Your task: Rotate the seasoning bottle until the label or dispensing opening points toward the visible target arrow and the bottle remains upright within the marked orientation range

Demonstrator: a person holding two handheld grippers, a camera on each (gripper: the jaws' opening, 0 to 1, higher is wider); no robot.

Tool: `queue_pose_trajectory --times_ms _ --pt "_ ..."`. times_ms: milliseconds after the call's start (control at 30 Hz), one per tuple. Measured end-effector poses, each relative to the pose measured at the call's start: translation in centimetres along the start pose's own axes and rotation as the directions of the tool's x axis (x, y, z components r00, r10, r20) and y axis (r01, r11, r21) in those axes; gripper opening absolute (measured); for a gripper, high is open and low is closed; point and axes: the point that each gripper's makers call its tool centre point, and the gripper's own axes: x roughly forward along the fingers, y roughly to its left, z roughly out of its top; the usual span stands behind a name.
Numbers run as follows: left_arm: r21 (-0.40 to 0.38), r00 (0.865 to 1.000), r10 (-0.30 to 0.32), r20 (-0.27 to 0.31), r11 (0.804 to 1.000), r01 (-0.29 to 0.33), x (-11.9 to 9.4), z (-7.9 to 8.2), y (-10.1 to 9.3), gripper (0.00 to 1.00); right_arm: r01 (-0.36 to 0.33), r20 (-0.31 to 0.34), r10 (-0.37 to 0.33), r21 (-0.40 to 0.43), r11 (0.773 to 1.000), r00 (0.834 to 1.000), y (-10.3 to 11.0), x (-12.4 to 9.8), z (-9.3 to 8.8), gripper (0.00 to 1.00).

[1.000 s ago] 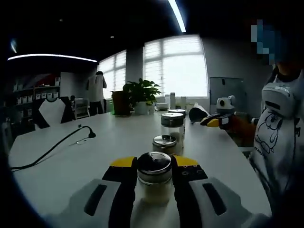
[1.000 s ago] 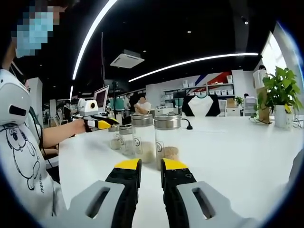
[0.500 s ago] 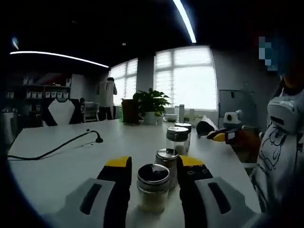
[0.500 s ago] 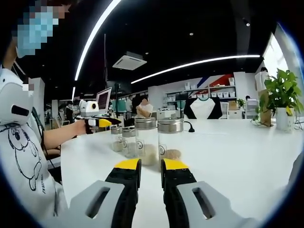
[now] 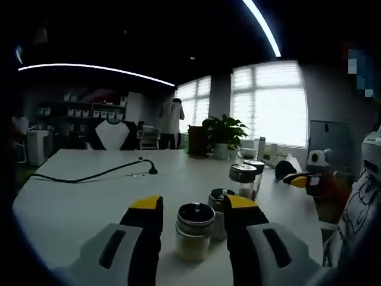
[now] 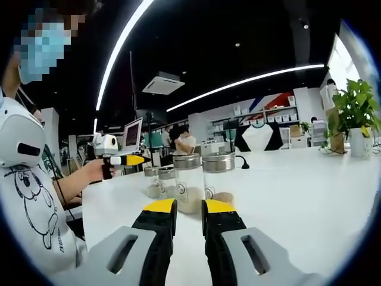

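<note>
Bottle (image 5: 193,232) sits upright at 6 o'clock between the left gripper (image 5: 191,210)'s wide-open, untouching jaws (right gripper (image 6: 188,210) nearly closed, empty), so next it probably clamps and twists.

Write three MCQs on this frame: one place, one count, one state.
1. Where is the nearest seasoning bottle in the left gripper view?
A. between the left gripper's jaws
B. beside the potted plant
C. on the black cable

2. How many metal-lidded jars stand in the row on the white table in the right gripper view?
A. one
B. four
C. seven

3. What state is the right gripper in?
A. shut on a jar
B. wide open
C. jaws nearly together, holding nothing

Answers:
1 A: the bottle stands upright in the gap of the left gripper.
2 B: two tall jars in front, two short ones behind.
3 C: only a narrow slit separates the yellow tips, with the jars farther ahead.
</note>
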Motion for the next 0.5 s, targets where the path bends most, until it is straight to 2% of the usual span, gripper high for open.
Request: queue_pose_trajectory --times_ms 167,233,367,500 --pt "0.065 0.994 0.103 -0.027 0.993 -0.101 0.2 -0.7 1.2 0.49 -0.004 -0.016 0.004 0.002 1.0 1.0 0.3 0.2 -0.7 0.14" --pt "0.101 0.992 0.121 -0.037 0.988 -0.116 0.5 -1.0 1.1 0.49 -0.003 -0.02 0.003 0.001 1.0 1.0 0.3 0.2 -0.8 0.14" --pt "0.118 0.991 0.121 -0.051 0.986 -0.114 1.0 -1.5 0.5 0.5 0.006 -0.018 -0.006 0.009 1.0 1.0 0.0 -0.1 -0.9 0.14" --pt "0.134 0.99 0.112 -0.09 0.986 -0.1 1.6 -2.3 0.1 0.49 0.01 -0.015 -0.01 0.016 1.0 1.0 -0.1 -0.2 -0.9 0.14"
